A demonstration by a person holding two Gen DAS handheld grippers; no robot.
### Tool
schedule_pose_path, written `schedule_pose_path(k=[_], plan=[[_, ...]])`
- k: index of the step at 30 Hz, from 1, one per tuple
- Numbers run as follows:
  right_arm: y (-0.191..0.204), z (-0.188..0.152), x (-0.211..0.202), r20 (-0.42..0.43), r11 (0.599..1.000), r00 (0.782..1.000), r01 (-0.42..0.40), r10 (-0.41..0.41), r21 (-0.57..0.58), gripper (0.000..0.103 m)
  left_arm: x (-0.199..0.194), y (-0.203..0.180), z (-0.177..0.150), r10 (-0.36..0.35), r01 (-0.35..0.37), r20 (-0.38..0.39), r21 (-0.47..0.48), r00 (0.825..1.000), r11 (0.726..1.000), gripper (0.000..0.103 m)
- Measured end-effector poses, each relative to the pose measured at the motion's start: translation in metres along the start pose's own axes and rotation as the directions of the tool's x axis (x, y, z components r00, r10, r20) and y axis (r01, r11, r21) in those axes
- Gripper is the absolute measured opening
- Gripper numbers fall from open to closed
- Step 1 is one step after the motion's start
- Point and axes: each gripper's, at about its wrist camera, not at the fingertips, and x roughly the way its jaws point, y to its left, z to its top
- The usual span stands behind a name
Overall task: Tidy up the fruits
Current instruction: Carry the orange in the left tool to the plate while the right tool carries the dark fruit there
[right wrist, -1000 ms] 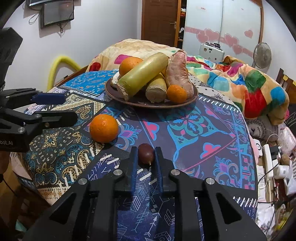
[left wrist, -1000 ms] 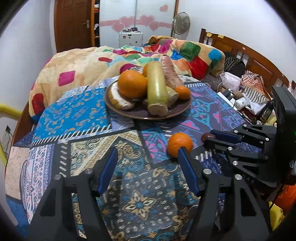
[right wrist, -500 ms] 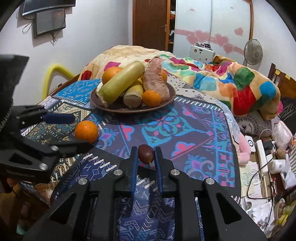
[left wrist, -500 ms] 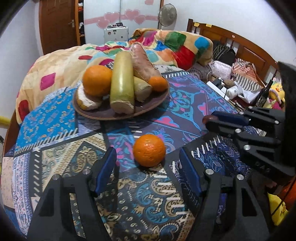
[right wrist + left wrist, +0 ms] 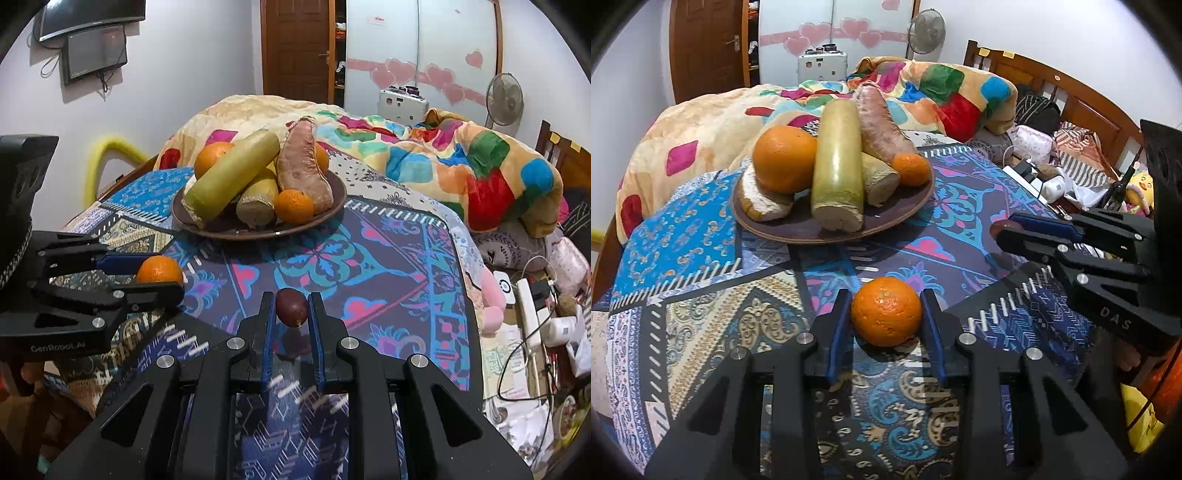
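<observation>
While left gripper point(image 5: 886, 317) closes, orange point(image 5: 885, 311) sits between.

In your left view, the right gripper point(image 5: 999, 230) is hiding nearly all of the dark fruit point(image 5: 997, 226) at 3 o'clock; only a sliver is showing. The long gourd point(image 5: 837, 166) is covering most of the pale root point(image 5: 879, 177) behind it, and the plate point(image 5: 798, 232) is disappearing under the pile. In your right view, the left gripper point(image 5: 162, 275) is masking the lower half of the orange point(image 5: 159, 268) at 9 o'clock. The clutter point(image 5: 539, 332) at 4 o'clock is blurring past telling. Both handles are running off the bottom edges.
</observation>
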Motion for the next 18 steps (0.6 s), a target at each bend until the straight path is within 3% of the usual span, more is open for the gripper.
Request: schedule_pose_path(k=[10, 18], plan=[[0.017, 0.031, 0.013, 0.035, 0.999, 0.999, -0.018, 0.020, -0.051, 0.016, -0.018, 0.043, 0.017, 0.066, -0.062, 0.064, -0.067, 0.996, 0.996, 0.037], [0.025, 0.048, 0.038, 0.018, 0.996, 1.000, -0.022, 0.024, -0.083, 0.016, -0.012, 0.064, 0.037, 0.060, -0.050, 0.093, -0.108, 0.994, 0.993, 0.037]])
